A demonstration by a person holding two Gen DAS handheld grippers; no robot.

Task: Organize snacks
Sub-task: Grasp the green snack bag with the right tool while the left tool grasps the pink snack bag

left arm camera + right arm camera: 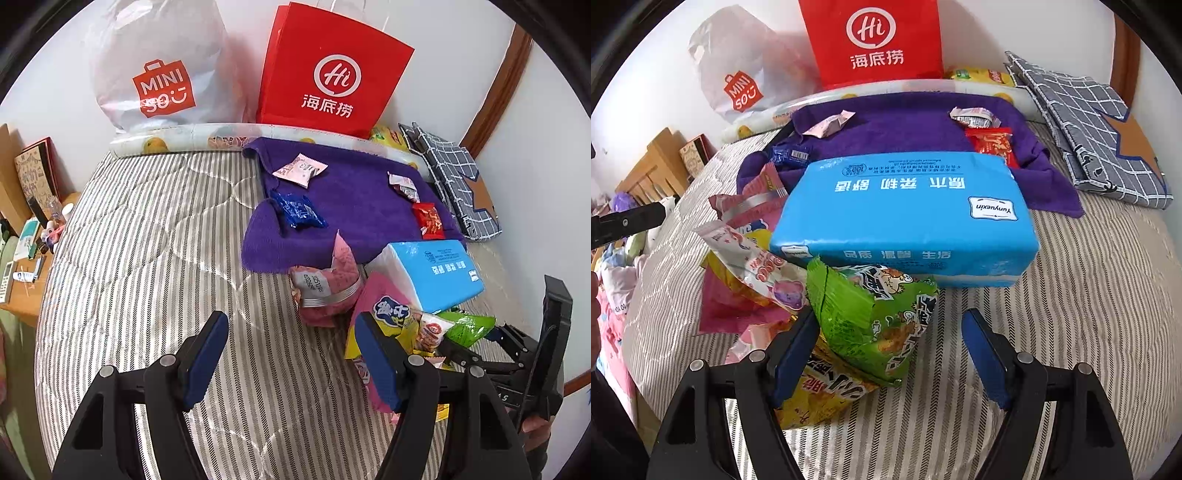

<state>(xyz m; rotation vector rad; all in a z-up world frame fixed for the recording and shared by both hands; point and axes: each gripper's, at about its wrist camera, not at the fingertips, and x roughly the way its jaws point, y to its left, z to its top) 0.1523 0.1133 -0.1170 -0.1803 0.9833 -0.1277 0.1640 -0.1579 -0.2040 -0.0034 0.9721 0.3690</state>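
A purple towel (pixel 354 199) lies on the striped mattress with small snacks on it: a pink-white packet (pixel 300 170), a blue packet (pixel 301 211), a red packet (pixel 428 220) and a white-red packet (pixel 402 186). A pile of snack bags sits near a blue tissue pack (pixel 908 218): a green bag (pixel 879 317), a yellow bag (pixel 827 395) and pink bags (pixel 325 284). My left gripper (pixel 291 358) is open and empty over the mattress, left of the pile. My right gripper (pixel 890 354) is open, its jaws standing either side of the green bag's lower part.
A red paper bag (pixel 328 74) and a white Miniso bag (pixel 159 74) stand against the wall. A folded checked fabric box (pixel 454 181) lies at right. A rolled mat (pixel 177 142) lies behind the towel. A cluttered wooden bedside table (pixel 26 258) is at left.
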